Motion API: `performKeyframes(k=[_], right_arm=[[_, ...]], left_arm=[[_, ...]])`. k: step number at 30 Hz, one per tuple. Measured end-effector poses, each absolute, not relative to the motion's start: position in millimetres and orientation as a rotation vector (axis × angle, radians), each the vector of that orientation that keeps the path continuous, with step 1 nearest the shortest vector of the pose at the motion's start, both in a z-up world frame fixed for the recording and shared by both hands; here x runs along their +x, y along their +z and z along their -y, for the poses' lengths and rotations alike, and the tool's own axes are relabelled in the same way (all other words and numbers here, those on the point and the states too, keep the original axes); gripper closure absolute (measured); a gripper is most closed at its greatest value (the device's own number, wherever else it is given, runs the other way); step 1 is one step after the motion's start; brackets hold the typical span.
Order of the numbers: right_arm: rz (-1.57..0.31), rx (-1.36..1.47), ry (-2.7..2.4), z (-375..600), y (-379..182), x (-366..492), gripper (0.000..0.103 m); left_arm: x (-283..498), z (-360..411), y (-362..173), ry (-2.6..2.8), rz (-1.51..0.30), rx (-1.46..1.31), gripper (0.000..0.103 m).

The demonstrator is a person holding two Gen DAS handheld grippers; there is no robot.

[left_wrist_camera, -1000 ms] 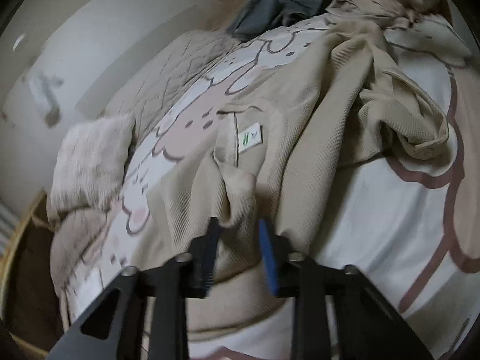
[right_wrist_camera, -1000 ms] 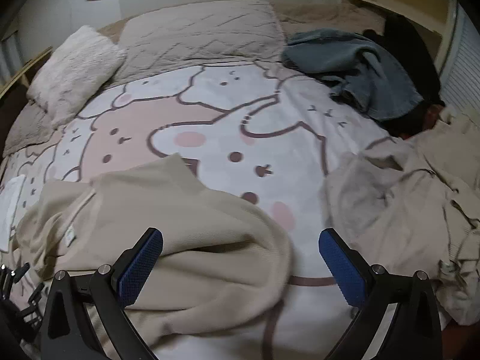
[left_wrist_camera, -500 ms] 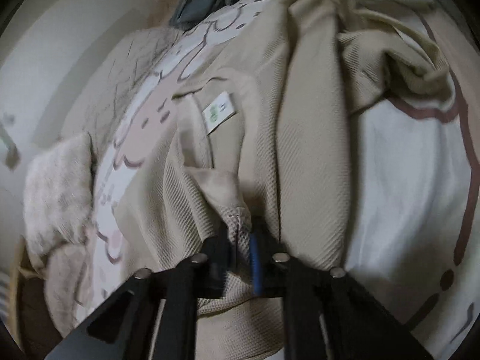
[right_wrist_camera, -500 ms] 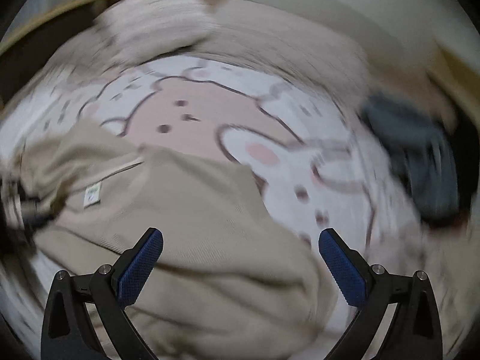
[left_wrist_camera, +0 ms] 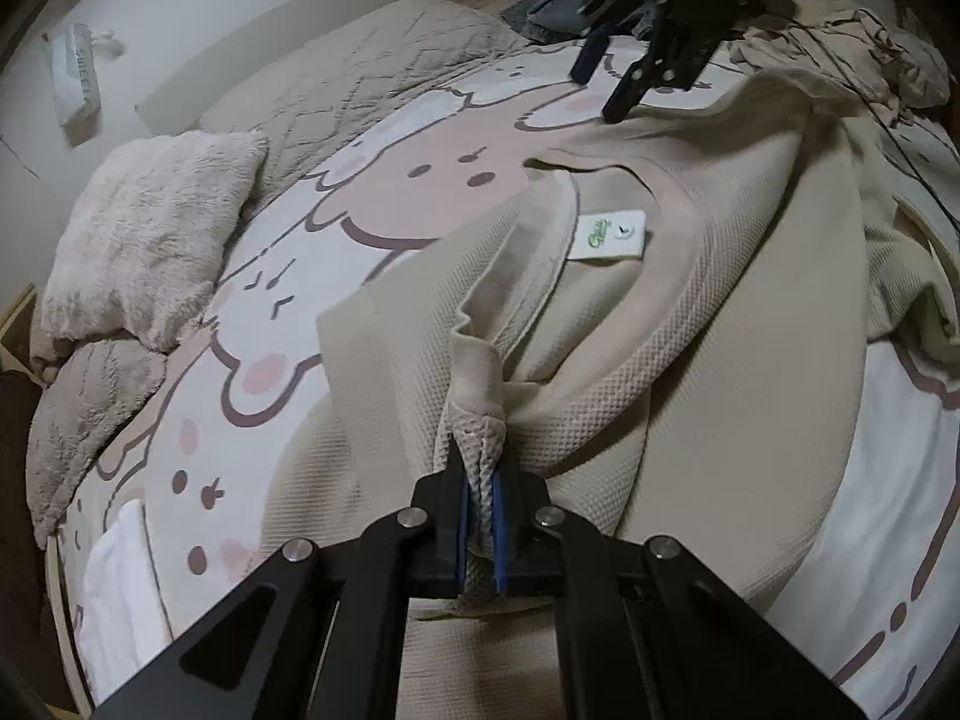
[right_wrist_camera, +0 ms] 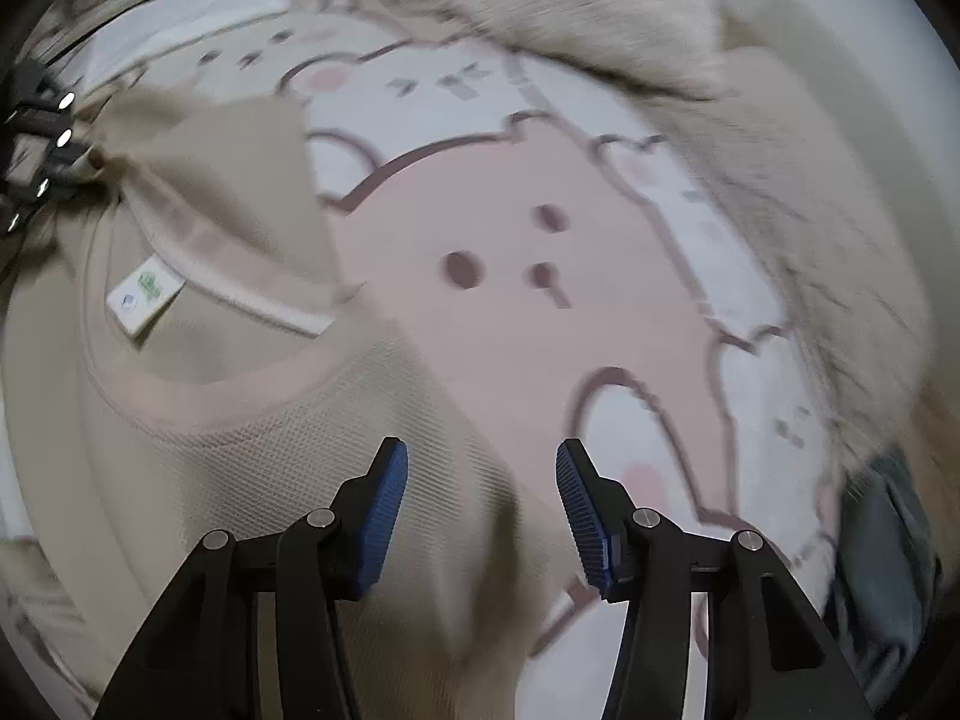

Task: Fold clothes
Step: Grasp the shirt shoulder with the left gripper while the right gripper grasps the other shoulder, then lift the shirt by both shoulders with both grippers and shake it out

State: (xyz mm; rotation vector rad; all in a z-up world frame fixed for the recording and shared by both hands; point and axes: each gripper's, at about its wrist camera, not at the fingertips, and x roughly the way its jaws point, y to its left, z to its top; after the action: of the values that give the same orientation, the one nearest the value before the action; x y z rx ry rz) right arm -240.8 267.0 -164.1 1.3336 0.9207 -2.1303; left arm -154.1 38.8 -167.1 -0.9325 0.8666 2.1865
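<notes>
While left tongs (left_wrist_camera: 480, 516) pinch the sweater (left_wrist_camera: 720, 360), right tongs (right_wrist_camera: 482, 516) (closing) straddle it.

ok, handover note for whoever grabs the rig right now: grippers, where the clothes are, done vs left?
Left gripper: shut on a pinched fold of the beige sweater, near the collar on its side.
Right gripper: jaws closing, pads not on cloth yet; the sweater's shoulder edge lies between and below them.
Sweater lies on the cartoon bedspread, collar and neck label facing up, body rumpled.
Other clothes: grey garment at the far end of the bed, more beige laundry beside it.
Done: one side gripped. Left: grip the other side, spread it flat, fold it, then the rest.
</notes>
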Motion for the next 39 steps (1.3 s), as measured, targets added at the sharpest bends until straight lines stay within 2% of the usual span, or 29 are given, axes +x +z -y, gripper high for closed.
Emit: performKeyframes(k=[8,10,11,13,14,18,19,22,30,39], right_arm=[[-0.95,1.422,-1.879,-256,-204,-271,0.05],[-0.946,1.45,-1.845,-258,-211,-278,0.047],[-0.94,1.466,-1.837,-259,-214,-282,0.039],[-0.903,1.499,-1.828,-263,-216,-287,0.038],[-0.869,1.518,-1.829,-266,-215,-287,0.04],[-0.82,1.542,-1.881,-267,-206,-269,0.088],[-0.835,1.532,-1.914,-265,-202,-261,0.095],[-0.893,1.452,-2.061,-262,-183,-232,0.097],[-0.629,1.199,-2.558,-304,-60,-179,0.097],[-0.621,0.87,-2.873,-301,59,-105,0.098]], left_arm=[[-163,-36,-172,2.163,-0.81,-0.965,0.096],[-164,-37,-172,2.167,-0.802,-0.971,0.096],[-164,-37,-172,2.171,-0.796,-0.975,0.096],[-165,-38,-169,2.194,-0.777,-0.976,0.096],[-165,-38,-166,2.209,-0.771,-0.969,0.096],[-167,-40,-151,2.265,-0.73,-0.965,0.096],[-168,-39,-146,2.279,-0.718,-0.964,0.096],[-165,-39,-126,2.321,-0.682,-0.945,0.096],[-137,-44,-59,2.462,-0.587,-0.789,0.096],[-89,-35,48,2.594,-0.462,-0.519,0.096]])
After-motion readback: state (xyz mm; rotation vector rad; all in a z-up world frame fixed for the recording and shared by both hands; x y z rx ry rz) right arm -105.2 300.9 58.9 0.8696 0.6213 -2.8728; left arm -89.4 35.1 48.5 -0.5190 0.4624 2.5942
